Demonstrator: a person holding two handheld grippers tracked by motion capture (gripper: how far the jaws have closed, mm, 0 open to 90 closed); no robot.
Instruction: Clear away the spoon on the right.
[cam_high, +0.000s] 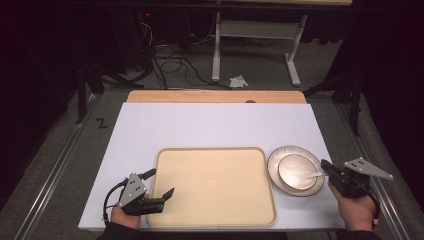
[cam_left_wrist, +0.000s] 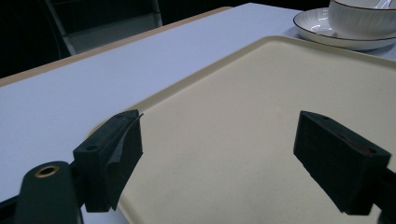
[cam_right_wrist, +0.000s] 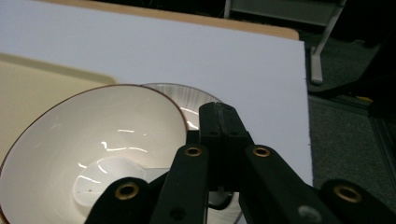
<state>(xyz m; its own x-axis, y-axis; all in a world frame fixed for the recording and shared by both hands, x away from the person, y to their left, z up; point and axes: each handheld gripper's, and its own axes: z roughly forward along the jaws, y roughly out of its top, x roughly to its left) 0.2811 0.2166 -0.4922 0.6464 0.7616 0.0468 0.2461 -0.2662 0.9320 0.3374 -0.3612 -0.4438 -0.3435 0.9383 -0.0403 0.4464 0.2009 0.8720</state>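
Both hands hold grippers: the left gripper (cam_high: 161, 184), jaws wide apart, hovers over the beige tray's (cam_high: 215, 215) near-left corner; the right gripper (cam_high: 325, 164) pinches a white spoon (cam_high: 314, 174) resting in the bowl (cam_high: 296, 171) on its plate (cam_high: 274, 176).

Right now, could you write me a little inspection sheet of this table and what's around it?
Surface: white board on a wooden table.
Job's things: beige tray, nothing in it; beside it a plate carrying a white bowl with a spoon in it.
Clutter: nothing seen on the board.
Grippers: left gripper open at the tray's near left corner; right gripper shut on the spoon handle.
Cables: black lead from the left gripper; loose wires on the floor.
Surroundings: crumpled paper on grey carpet, white table legs.
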